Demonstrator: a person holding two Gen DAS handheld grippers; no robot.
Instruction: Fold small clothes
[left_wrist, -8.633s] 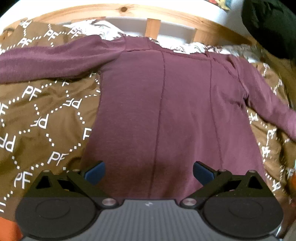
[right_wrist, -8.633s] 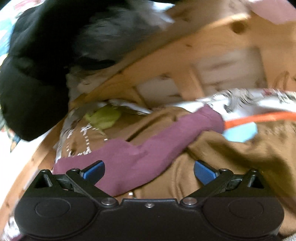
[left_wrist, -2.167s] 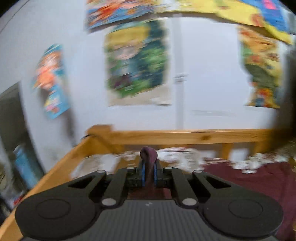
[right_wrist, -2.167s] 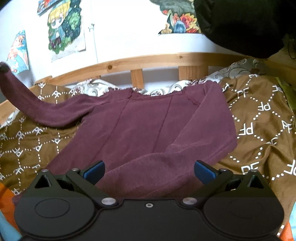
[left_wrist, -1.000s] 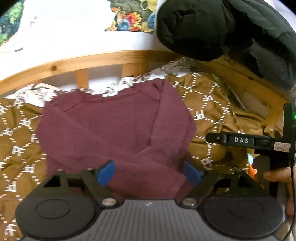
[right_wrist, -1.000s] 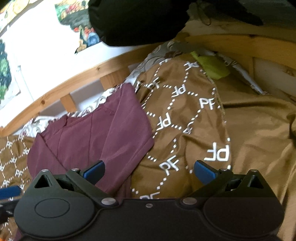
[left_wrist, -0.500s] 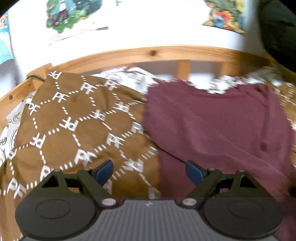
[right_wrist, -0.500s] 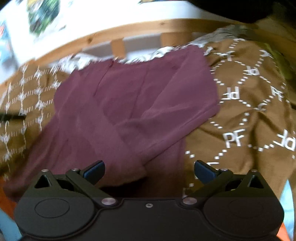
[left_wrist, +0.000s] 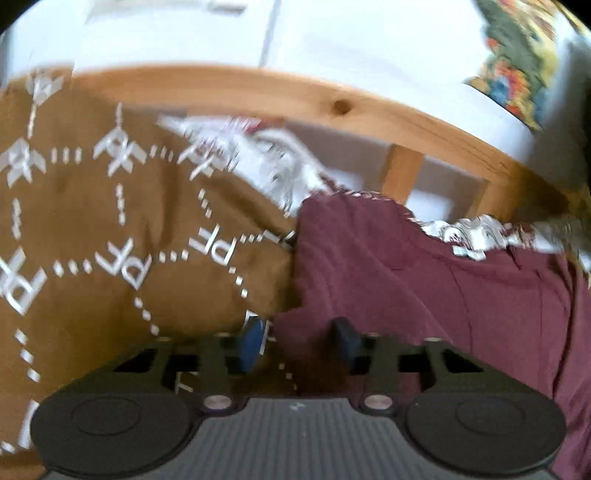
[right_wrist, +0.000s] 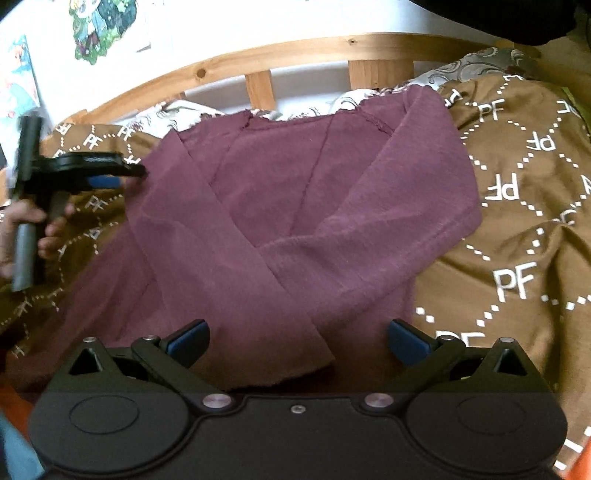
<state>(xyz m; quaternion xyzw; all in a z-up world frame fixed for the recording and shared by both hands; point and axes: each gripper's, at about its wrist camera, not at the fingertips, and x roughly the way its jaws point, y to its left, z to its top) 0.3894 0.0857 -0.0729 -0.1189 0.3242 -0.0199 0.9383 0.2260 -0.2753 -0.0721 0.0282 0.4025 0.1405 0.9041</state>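
A maroon long-sleeved shirt (right_wrist: 314, 192) lies on the brown blanket (right_wrist: 517, 229) with both sleeves folded across its front. My left gripper (left_wrist: 297, 339) is low at the shirt's left edge (left_wrist: 443, 295). Its jaws are closing, with a bit of that edge between them; the left pad still stands over the blanket, apart from the cloth. The right wrist view shows that left gripper (right_wrist: 136, 173) at the shirt's left side, held by a hand (right_wrist: 22, 229). My right gripper (right_wrist: 297, 338) stands open just above the shirt's near hem, touching nothing.
A wooden bed rail (right_wrist: 258, 59) with slats runs along the far side, with patterned white bedding (left_wrist: 280, 166) below it. Posters (right_wrist: 99, 26) hang on the white wall. Something black (right_wrist: 517, 18) hangs at the top right. Orange cloth (right_wrist: 11, 402) shows at the near left.
My left gripper has dropped to the shirt's left edge and its jaws have narrowed around it. The right gripper swung left to face the shirt, then held still, open.
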